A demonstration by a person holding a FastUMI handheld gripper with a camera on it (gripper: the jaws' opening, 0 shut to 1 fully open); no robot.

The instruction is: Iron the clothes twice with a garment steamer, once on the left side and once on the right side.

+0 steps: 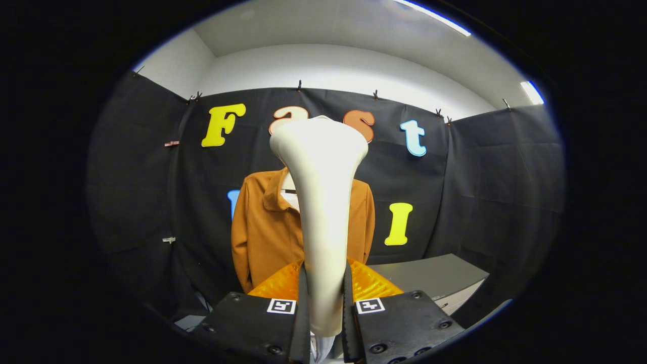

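In the gripper view, the gripper (324,303) was clenched on the garment steamer (321,202): both fingers (302,303) pressed against the sides of its narrow white handle, one on each side. The steamer stood upright between them and rose well beyond the fingertips, widening into a broad, rounded head at the top. Its back faced the camera, so the steam plate could not be seen.

Beyond the steamer hung the clothes, a brown collared jacket (263,227), against the black cloth wall (151,177) of the booth. The steamer's handle covered the middle of the jacket; its left shoulder, collar and sleeve showed to one side and a strip of its other shoulder to the other. Whether the steamer head touched the fabric could not be told.

To the right of the jacket and lower down stood a grey box-like unit (434,278). Above the cloth wall ran a white wall (328,65) and a ceiling with strip lights (532,92).
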